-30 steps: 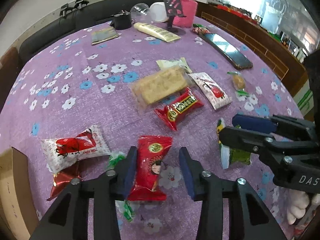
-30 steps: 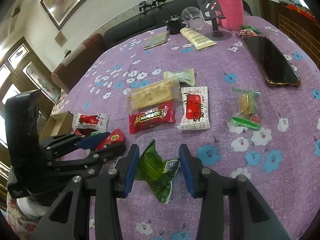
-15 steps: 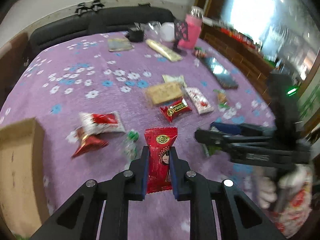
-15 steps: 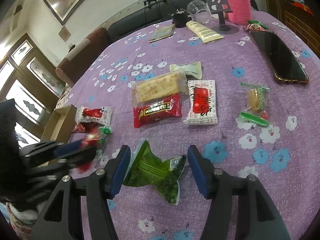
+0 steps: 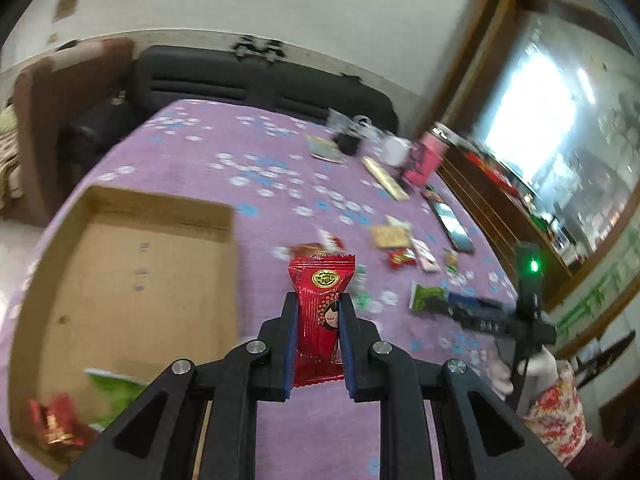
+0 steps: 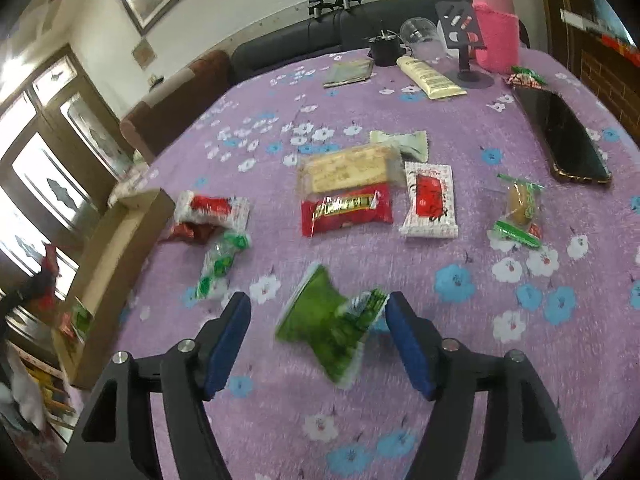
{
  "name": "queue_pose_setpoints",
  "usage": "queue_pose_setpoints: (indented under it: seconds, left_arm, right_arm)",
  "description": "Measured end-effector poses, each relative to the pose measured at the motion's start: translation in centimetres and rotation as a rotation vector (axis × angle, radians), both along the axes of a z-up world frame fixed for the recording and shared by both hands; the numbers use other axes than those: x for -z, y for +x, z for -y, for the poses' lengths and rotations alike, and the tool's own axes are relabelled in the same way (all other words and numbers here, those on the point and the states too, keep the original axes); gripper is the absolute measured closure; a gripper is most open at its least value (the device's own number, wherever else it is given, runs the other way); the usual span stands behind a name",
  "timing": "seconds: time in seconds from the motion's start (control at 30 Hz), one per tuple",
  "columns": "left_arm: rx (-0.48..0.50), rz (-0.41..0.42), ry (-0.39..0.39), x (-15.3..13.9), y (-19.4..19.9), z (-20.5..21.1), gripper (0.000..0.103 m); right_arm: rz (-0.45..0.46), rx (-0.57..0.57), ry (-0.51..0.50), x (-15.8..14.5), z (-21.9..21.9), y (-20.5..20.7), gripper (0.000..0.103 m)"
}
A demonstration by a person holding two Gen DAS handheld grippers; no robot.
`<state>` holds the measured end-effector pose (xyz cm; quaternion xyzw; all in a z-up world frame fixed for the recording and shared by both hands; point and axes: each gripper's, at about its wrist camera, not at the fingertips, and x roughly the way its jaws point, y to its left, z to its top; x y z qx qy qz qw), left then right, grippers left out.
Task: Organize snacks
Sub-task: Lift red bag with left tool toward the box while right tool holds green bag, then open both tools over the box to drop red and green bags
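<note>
Left wrist view: starting leftmost at one box (image 5: 132, 280), spotting two blurred snacks (image 5: 60, 428) in its near corner. Carrying one red packet (image 5: 322, 280) above the table (image 5: 224, 148), pinching it upright in the tightly closed jaws of the left gripper (image 5: 318, 308); likely needing a swing left over the box, then a release. Further right, having just been widening the jaws of the right gripper (image 6: 316, 308) around one green packet (image 6: 328, 328), lying unpressed between them; needing a closing. Counting eight other snacks loose nearby, one more beside the phone (image 6: 560, 136).
</note>
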<state>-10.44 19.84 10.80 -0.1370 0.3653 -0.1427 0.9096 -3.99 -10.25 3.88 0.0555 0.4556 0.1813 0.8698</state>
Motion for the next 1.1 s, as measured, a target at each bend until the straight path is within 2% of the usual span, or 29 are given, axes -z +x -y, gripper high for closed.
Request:
queue_pose_setpoints:
  seconds: [0.1,0.2,0.3,0.4,0.43,0.47,0.57,0.63,0.73,0.9,1.0,1.1]
  left_arm:
    - [-0.050,-0.004,-0.028,0.6,-0.6,-2.5,0.085]
    - [-0.087,-0.013,-0.046,1.5,-1.3,-4.3,0.085]
    - [-0.110,-0.023,-0.057,2.0,-1.8,-5.7,0.085]
    - [-0.130,-0.032,-0.064,2.4,-2.0,-6.8,0.085]
    - [-0.135,-0.034,-0.062,2.5,-2.0,-7.1,0.085]
    - [-0.140,-0.037,-0.058,2.5,-1.9,-7.4,0.085]
    - [-0.162,-0.055,-0.030,2.7,-1.4,-8.4,0.085]
    - [-0.175,-0.067,-0.020,2.9,-0.9,-9.3,0.085]
    - [-0.206,-0.091,0.008,3.1,-0.2,-10.8,0.085]
    - [-0.242,-0.138,0.023,3.9,1.3,-12.6,0.084]
    - [-0.267,-0.159,0.068,4.4,1.9,-12.9,0.084]
    - [-0.294,-0.179,0.119,5.0,2.1,-13.2,0.084]
  right_arm:
    - [-0.010,-0.012,-0.074,0.8,-1.2,-0.4,0.033]
    - [0.029,-0.004,-0.148,0.6,-2.1,-0.6,0.033]
    - [0.048,0.010,-0.169,0.3,-2.3,-0.3,0.033]
    - [0.011,0.053,-0.126,0.7,-1.7,0.5,0.033]
    - [0.001,0.072,-0.112,0.9,-1.4,0.6,0.045]
    - [0.000,0.092,-0.107,1.0,-1.1,0.7,0.066]
    - [-0.010,0.105,-0.078,0.7,-0.8,0.6,0.067]
    - [0.014,0.115,-0.093,-0.1,-1.0,0.1,0.067]
    - [0.054,0.110,-0.063,-2.1,-1.5,-0.8,0.067]
    - [0.078,-0.022,0.039,-5.9,-6.1,-1.9,0.067]
    - [0.069,-0.149,0.078,-7.2,-11.3,-2.4,0.067]
    - [0.032,-0.271,0.114,-7.2,-17.0,-2.7,0.066]
